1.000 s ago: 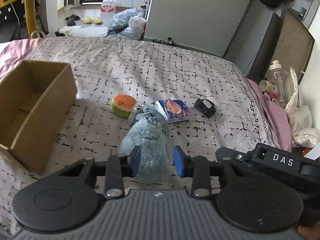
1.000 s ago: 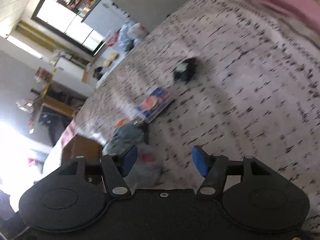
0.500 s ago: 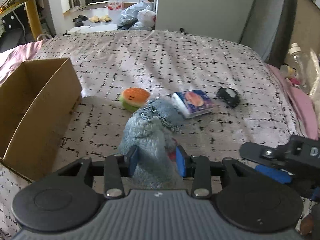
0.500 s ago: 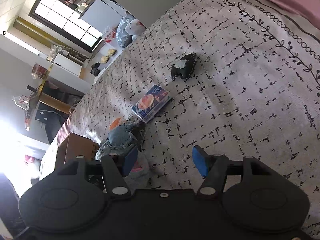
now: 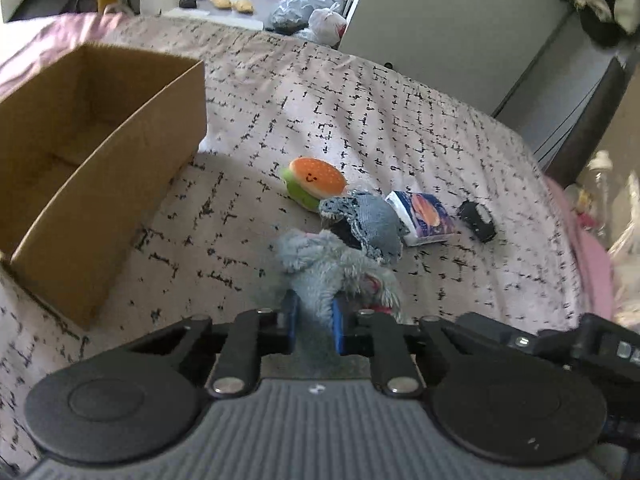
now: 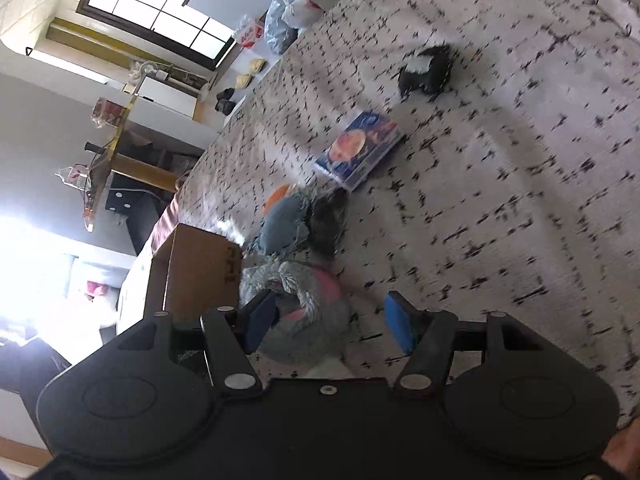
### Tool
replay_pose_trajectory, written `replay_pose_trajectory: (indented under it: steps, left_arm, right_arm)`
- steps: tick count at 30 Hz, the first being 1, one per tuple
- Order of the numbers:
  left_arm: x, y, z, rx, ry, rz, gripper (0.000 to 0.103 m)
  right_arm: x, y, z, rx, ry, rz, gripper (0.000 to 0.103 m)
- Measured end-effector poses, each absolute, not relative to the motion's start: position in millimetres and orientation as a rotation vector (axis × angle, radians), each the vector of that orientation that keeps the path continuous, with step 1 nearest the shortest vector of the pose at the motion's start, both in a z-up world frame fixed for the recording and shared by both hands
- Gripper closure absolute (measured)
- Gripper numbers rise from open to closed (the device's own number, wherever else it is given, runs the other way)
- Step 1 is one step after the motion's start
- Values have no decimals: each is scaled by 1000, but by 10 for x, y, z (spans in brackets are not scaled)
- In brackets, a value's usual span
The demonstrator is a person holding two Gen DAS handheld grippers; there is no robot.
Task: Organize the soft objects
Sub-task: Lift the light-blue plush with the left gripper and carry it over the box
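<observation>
My left gripper is shut on a grey-blue plush toy with a denim hat, held low over the bed. The same plush shows in the right wrist view, just left of my right gripper, which is open and empty. An open cardboard box stands on the bed to the left; it also shows in the right wrist view. A burger plush, a blue tissue pack and a small black toy lie on the bedspread beyond the plush.
The patterned bedspread covers the bed. A grey wall panel stands behind the bed. Plastic bags and slippers lie on the floor beyond. A bottle and clutter sit at the right edge.
My left gripper has closed tighter on the plush and swung left toward the box, which looms larger. My right gripper stayed open and shifted a little closer to the plush.
</observation>
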State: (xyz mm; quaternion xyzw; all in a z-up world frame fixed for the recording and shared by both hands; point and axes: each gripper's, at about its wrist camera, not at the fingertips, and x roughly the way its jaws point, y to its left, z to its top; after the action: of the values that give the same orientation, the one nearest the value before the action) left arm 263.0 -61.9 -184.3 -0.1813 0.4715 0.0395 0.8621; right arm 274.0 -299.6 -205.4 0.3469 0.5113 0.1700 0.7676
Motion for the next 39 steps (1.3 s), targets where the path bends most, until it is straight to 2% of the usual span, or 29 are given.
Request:
replay_pose_trajectory:
  steps: [11, 14, 15, 19, 26, 39]
  left_arm:
    - [2411, -470, -1566, -453, 974, 9, 88]
    - [2353, -429, -1485, -450, 970, -8, 88]
    - [2334, -415, -1468, -452, 971, -12, 88]
    - [2251, -365, -1346, -396, 948, 13, 88]
    - [2142, -151, -1067, -373, 896, -2, 88]
    - [2005, 258, -730, -428, 828, 17, 88]
  right_arm:
    - [2688, -2790, -2023, 714, 1129, 383, 44]
    - [2663, -2716, -1946, 727, 1113, 440, 62]
    - [2650, -2683, -1926, 727, 1110, 459, 72]
    - [2536, -2451, -1806, 662, 1066, 496, 80]
    - [2406, -2279, -1544, 671, 980, 512, 82]
    - [2315, -1837, -1160, 639, 929, 512, 82]
